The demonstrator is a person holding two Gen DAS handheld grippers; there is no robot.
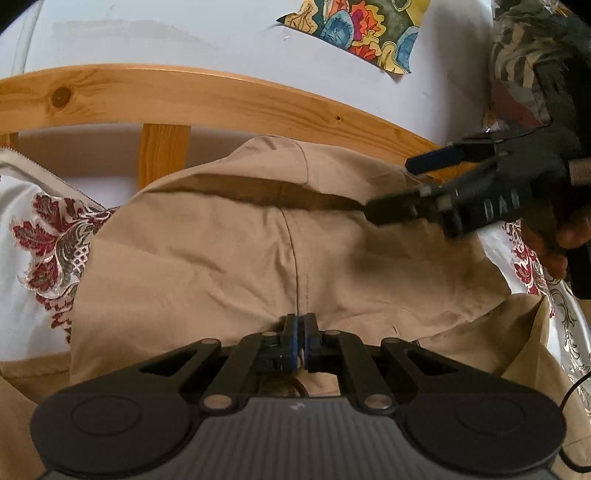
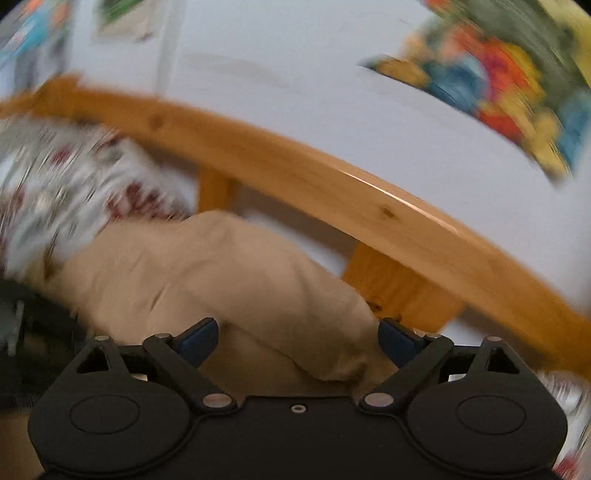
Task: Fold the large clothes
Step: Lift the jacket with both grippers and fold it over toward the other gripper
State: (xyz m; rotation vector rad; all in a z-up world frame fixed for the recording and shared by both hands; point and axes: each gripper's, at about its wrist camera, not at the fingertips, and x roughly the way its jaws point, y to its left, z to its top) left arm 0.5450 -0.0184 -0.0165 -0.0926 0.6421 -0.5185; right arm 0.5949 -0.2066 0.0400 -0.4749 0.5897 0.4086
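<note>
A large tan garment (image 1: 229, 243) lies bunched on a floral bedspread (image 1: 48, 236), with a seam running down its middle. My left gripper (image 1: 301, 325) is shut on a fold of the tan cloth at its near edge. My right gripper (image 1: 395, 188) shows in the left wrist view at the right, jaws apart, just above the garment's far right part. In the right wrist view the right gripper (image 2: 297, 336) is open, with the tan garment (image 2: 221, 280) lying between and beyond its blue pads (image 2: 199, 339). That view is blurred by motion.
A curved wooden bed frame rail (image 1: 221, 96) runs across behind the garment, with a white wall (image 1: 184, 33) beyond. A bright floral cloth (image 1: 362, 26) hangs at the top. A patterned pillow (image 2: 55, 177) lies at the left. A hand (image 1: 554, 236) holds the right gripper.
</note>
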